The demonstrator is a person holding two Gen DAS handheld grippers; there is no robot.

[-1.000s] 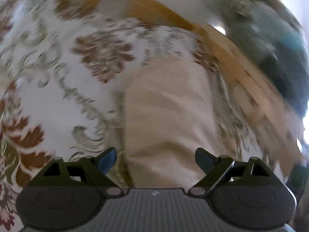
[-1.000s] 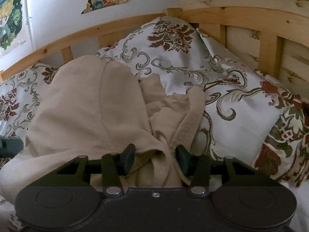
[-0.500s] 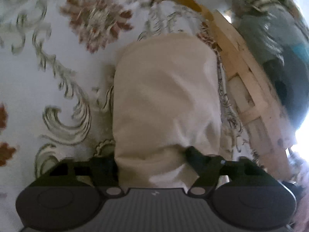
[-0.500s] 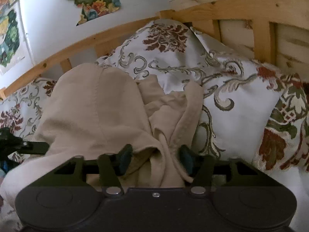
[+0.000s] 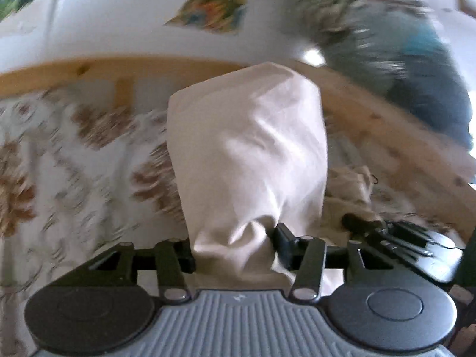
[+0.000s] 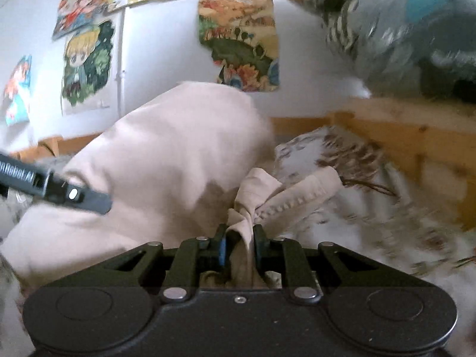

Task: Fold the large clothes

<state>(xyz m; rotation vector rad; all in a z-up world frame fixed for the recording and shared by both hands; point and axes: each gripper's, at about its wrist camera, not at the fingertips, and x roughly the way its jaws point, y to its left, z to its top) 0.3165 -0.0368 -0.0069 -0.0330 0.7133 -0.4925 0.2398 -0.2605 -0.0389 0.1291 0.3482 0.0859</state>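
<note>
Beige cloth fills both my tongs. My right tongs (image 6: 239, 248) are pressed together on a bunched seam edge of the garment (image 6: 178, 154); my left tongs (image 5: 235, 248) pinch another gathered fold of it, the jaws still fairly wide around the thick wad. The garment hangs lifted between them above the bed (image 6: 372, 208), with its flowered cover, inside the wooden bed frame (image 6: 416, 136). A loose strip (image 6: 303, 190) dangles beside my right grip. I judge the risks to be these: the thick wad may slip from my left tongs, since little cloth is truly clamped, and the bunched grips may carry creases or a twisted layer into the fold. The dangling strip could tuck under unseen.
</note>
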